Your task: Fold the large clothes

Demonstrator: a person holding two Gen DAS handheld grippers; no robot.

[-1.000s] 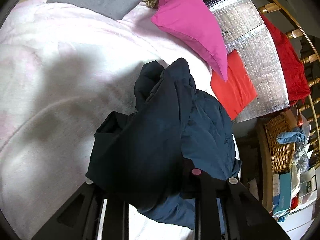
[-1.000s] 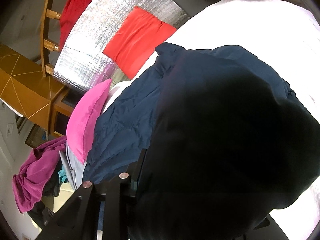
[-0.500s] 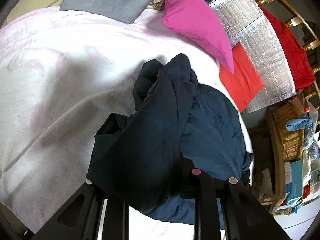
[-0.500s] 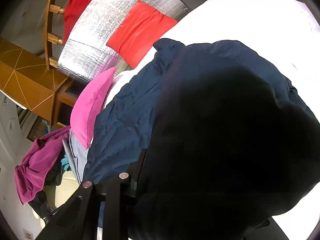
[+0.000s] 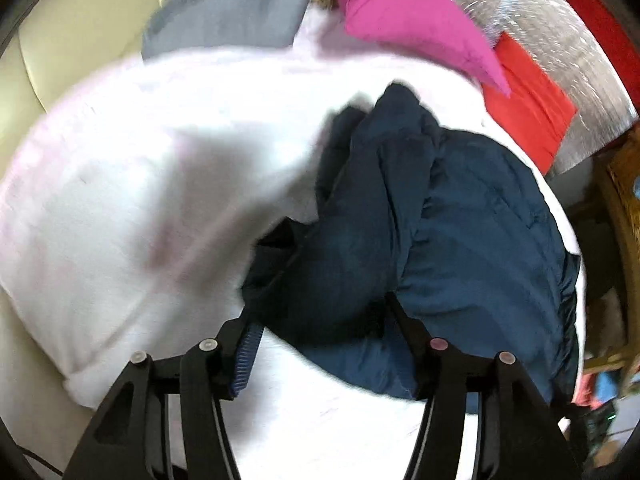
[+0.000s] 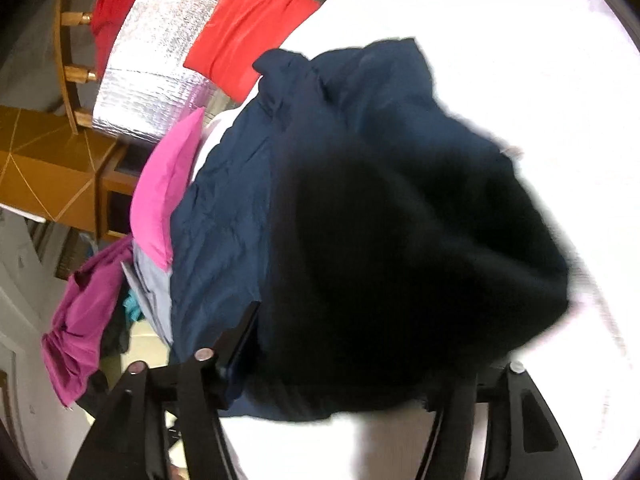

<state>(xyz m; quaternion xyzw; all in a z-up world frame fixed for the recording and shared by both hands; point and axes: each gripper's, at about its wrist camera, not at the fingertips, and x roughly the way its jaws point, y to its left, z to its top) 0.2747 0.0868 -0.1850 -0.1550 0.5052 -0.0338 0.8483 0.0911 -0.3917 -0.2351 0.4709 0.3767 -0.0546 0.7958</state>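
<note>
A dark navy padded jacket (image 5: 460,232) lies bunched on the white bed cover (image 5: 120,200). It fills most of the right wrist view (image 6: 360,240). My left gripper (image 5: 320,320) is open, its fingers wide apart on either side of a fold of the jacket. My right gripper (image 6: 352,360) is also open, with the jacket's dark bulk lying between its spread fingers. The right fingertips are partly hidden by the cloth.
A pink pillow (image 5: 408,20), a grey garment (image 5: 232,12) and a red cushion (image 5: 528,96) against a silver foil mat (image 5: 568,60) lie at the bed's far side. A wicker basket (image 5: 624,208) stands to the right. A magenta garment (image 6: 80,320) hangs at the left.
Both grippers have opened and let go of the jacket. Both have pulled back a little, and the jacket has settled onto the bed.
</note>
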